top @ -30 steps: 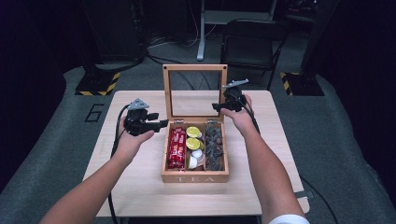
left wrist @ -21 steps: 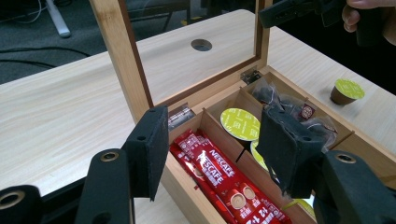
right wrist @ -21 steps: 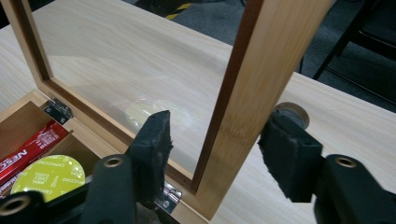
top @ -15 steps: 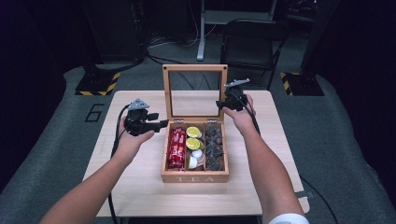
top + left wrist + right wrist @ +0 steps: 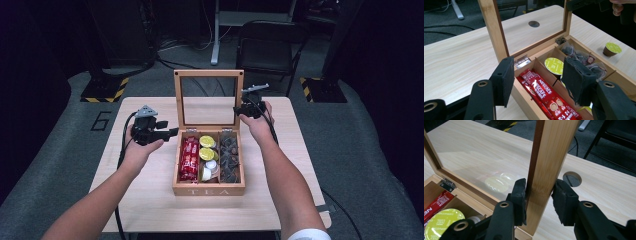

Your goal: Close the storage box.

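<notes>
A wooden tea box stands open at the table's middle, its glass lid upright. Inside lie red Nescafe sachets, a green-topped capsule and dark tea bags. My right gripper has just been closing on the lid's right frame post, which sits between its pads, and it now grips that post; in the high view my right gripper is at the lid's right edge. My left gripper hovers open at the box's left rear corner, nothing between its jaws.
A loose green-topped capsule sits on the table beyond the box's right side. A round cable hole is in the tabletop behind the lid. A dark chair stands past the far edge.
</notes>
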The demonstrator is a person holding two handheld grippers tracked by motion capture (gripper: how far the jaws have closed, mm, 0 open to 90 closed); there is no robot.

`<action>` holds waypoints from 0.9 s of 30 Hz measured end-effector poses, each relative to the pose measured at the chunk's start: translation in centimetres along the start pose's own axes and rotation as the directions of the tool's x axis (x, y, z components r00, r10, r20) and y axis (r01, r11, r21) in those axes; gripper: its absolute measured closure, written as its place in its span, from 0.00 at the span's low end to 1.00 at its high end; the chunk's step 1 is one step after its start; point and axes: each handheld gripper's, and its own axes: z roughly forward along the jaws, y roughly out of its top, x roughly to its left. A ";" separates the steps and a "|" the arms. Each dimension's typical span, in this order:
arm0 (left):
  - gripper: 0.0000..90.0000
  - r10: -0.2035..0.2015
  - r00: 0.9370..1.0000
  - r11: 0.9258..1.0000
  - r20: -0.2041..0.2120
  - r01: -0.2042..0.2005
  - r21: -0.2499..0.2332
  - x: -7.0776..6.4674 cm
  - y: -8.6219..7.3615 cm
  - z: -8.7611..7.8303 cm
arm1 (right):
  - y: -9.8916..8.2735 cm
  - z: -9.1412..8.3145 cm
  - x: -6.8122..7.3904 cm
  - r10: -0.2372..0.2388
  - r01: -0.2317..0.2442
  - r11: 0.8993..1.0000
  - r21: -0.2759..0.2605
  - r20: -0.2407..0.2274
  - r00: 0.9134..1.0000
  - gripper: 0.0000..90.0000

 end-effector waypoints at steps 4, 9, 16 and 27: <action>0.48 0.002 1.000 1.000 -0.005 -0.002 -0.005 0.0 0.1 -0.2 | 0.0 -0.2 -0.1 0.005 -0.005 1.000 0.001 -0.014 1.000 0.71; 0.48 -0.011 1.000 1.000 -0.021 0.011 -0.017 0.5 0.6 -0.2 | -0.1 -0.5 0.3 -0.004 0.004 1.000 0.001 0.003 1.000 0.71; 0.48 -0.012 0.999 1.000 -0.046 0.012 -0.008 0.8 0.9 0.8 | -0.7 -1.1 0.7 0.005 -0.004 1.000 -0.023 0.005 1.000 0.72; 0.50 -0.046 0.996 0.998 -0.082 0.043 -0.047 2.1 3.0 2.1 | -1.1 -1.8 1.2 -0.022 0.023 0.999 -0.030 0.022 1.000 0.72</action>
